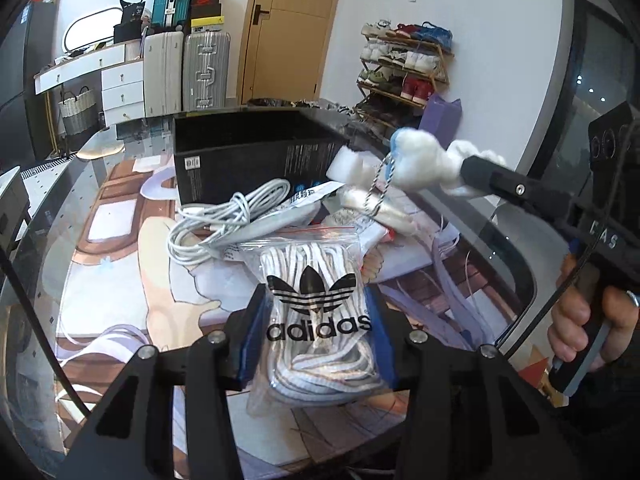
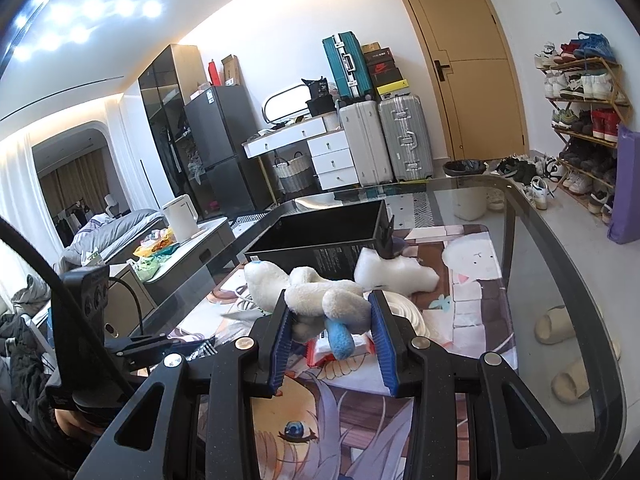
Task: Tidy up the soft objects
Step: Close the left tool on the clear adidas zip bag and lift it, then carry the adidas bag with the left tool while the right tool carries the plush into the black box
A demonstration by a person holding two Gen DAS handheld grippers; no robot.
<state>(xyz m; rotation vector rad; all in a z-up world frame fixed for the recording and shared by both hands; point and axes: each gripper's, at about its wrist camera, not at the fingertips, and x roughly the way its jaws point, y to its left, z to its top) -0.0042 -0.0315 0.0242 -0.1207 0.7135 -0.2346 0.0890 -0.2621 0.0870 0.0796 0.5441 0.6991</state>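
My left gripper [image 1: 316, 332] is shut on a clear zip bag of white laces with an adidas logo [image 1: 320, 304], held just above the table mat. My right gripper [image 2: 330, 328] is shut on a white and blue plush toy [image 2: 320, 296]; in the left wrist view the plush toy [image 1: 420, 160] hangs in the air beside the open black box [image 1: 248, 152], with its key chain dangling. The black box [image 2: 320, 236] stands open at the far side of the mat. A white foam block [image 2: 396, 272] lies against the box.
A coiled white cable [image 1: 224, 220] and small packets [image 2: 340, 346] lie on the printed mat [image 2: 472, 292] over the glass table [image 2: 560, 280]. Suitcases [image 2: 384, 140], a shoe rack [image 2: 584, 120] and slippers [image 2: 560, 324] stand beyond the table.
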